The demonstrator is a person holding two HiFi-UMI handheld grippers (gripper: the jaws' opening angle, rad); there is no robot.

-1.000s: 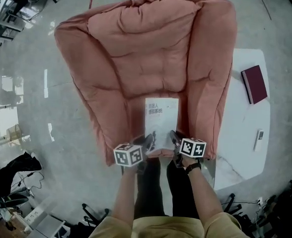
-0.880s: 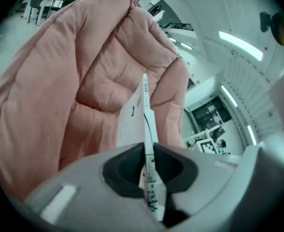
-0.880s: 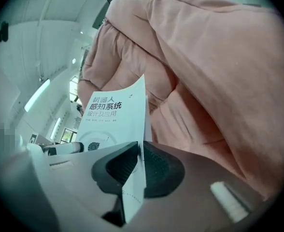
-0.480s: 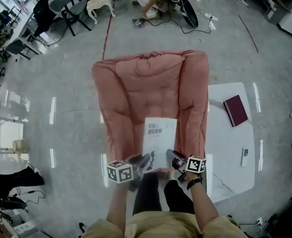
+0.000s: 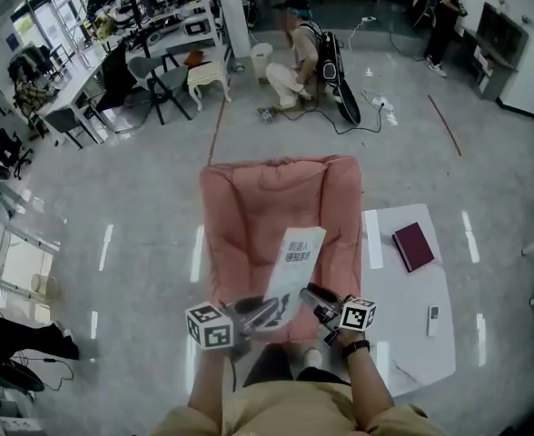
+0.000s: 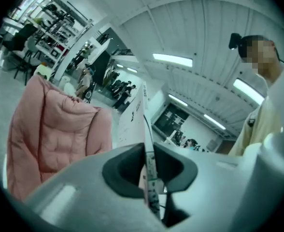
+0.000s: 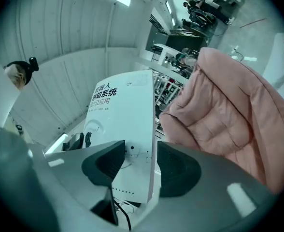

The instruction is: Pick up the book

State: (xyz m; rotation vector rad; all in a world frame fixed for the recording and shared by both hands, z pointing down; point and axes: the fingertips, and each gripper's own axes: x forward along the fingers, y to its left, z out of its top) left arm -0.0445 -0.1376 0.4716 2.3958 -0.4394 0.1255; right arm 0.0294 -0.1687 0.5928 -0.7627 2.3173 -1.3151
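Observation:
The white book (image 5: 294, 266) with dark print on its cover hangs in the air above the seat of the pink armchair (image 5: 249, 207), tilted on edge. My left gripper (image 5: 265, 312) is shut on its lower edge; in the left gripper view the book (image 6: 132, 120) runs as a thin edge between the pressed jaws of that gripper (image 6: 149, 166). My right gripper (image 5: 314, 300) is at the book's lower right corner. In the right gripper view its jaws are opening: the book (image 7: 120, 110) stands between the jaws of the right gripper (image 7: 141, 166), and the pads do not press on it.
Right of the armchair is a white side table (image 5: 412, 334) bearing a dark red book (image 5: 413, 246) and a small remote (image 5: 433, 320). The shiny grey floor spreads all round. Desks, chairs and several people are far behind the armchair.
Both grippers have risen with the book off the armchair seat, so the chair now looks smaller and farther. The right gripper's jaws have parted from the book.

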